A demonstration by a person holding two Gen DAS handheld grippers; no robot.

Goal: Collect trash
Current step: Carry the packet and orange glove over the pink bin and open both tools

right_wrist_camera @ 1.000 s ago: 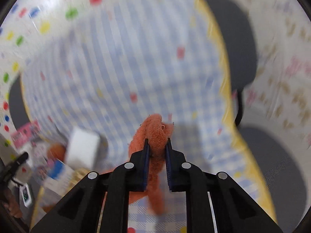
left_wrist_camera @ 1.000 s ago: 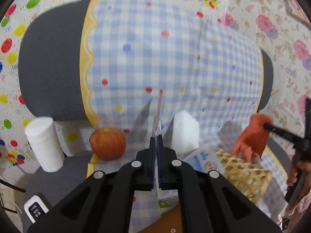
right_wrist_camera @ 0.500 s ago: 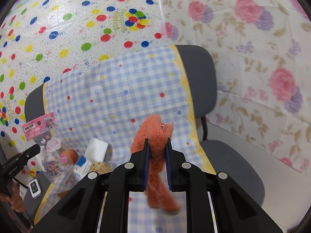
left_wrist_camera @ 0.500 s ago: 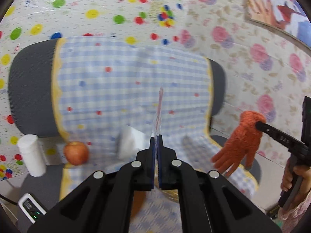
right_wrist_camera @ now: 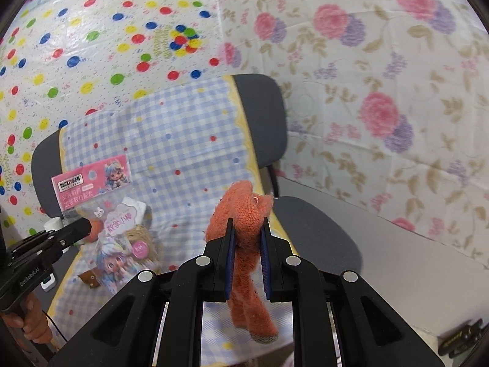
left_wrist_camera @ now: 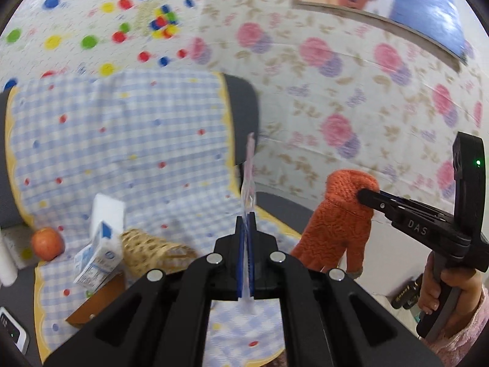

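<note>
Two items in my grippers, both above the chair (right_wrist_camera: 318, 232): left gripper (left_wrist_camera: 244, 229) jaws pinching packet (right_wrist_camera: 101, 202); right gripper (right_wrist_camera: 247, 244) jaws pinching orange glove (right_wrist_camera: 244, 211).

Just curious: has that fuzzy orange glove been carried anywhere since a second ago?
Yes. In the left wrist view the orange glove, pinched in the right claw, has left the wicker basket and now hangs beyond the chair's right edge.
</note>
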